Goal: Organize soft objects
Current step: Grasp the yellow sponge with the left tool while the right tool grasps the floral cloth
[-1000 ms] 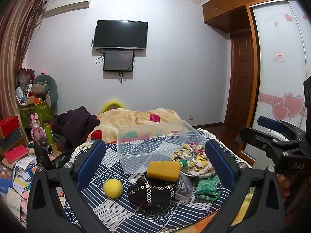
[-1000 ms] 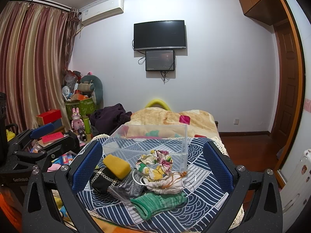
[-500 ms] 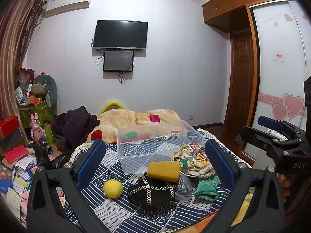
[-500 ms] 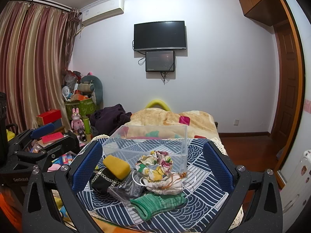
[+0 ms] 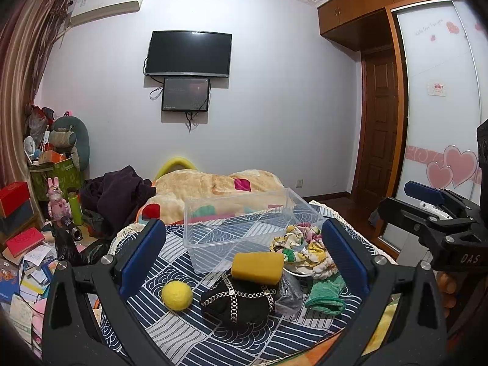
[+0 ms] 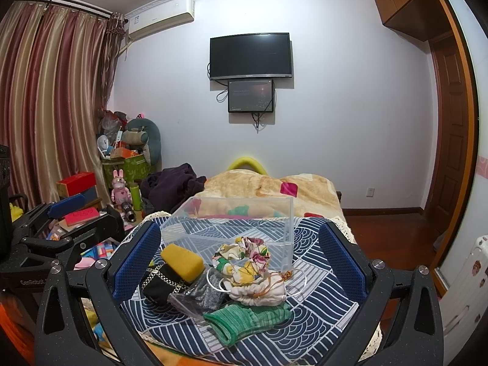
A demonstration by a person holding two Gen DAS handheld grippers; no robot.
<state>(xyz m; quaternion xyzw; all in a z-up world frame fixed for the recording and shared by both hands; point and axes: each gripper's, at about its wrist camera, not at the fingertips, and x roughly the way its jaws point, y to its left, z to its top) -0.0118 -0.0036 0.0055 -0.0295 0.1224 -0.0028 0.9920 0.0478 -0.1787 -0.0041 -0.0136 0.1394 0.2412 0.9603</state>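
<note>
Both tools hang above the near edge of the bed with nothing between their fingers. The left gripper (image 5: 242,256) is spread wide, and so is the right gripper (image 6: 239,257).

No item is picked up yet, so the step in hand looks like a first reach. The sponge (image 5: 257,267) seems the easiest start: it sits on top of the black bag (image 5: 239,300), so the fingers should close across its short sides and lift straight up, without dragging the bag's chain. The yellow ball (image 5: 177,295) lies just beside the bag and may roll if nudged. The floral cloth (image 6: 244,254), the green glove (image 6: 247,320) and a plastic pouch (image 6: 199,297) lie bunched together, so a pinch there could catch two things.

The clear box (image 5: 244,222) stands behind the pile, holding nothing I can see.

All this rests on a blue patterned cover (image 6: 317,289). Beyond are a blanket (image 5: 213,184), a wall screen (image 6: 250,56), curtains (image 6: 52,97) and clutter (image 5: 27,244) on the left.
</note>
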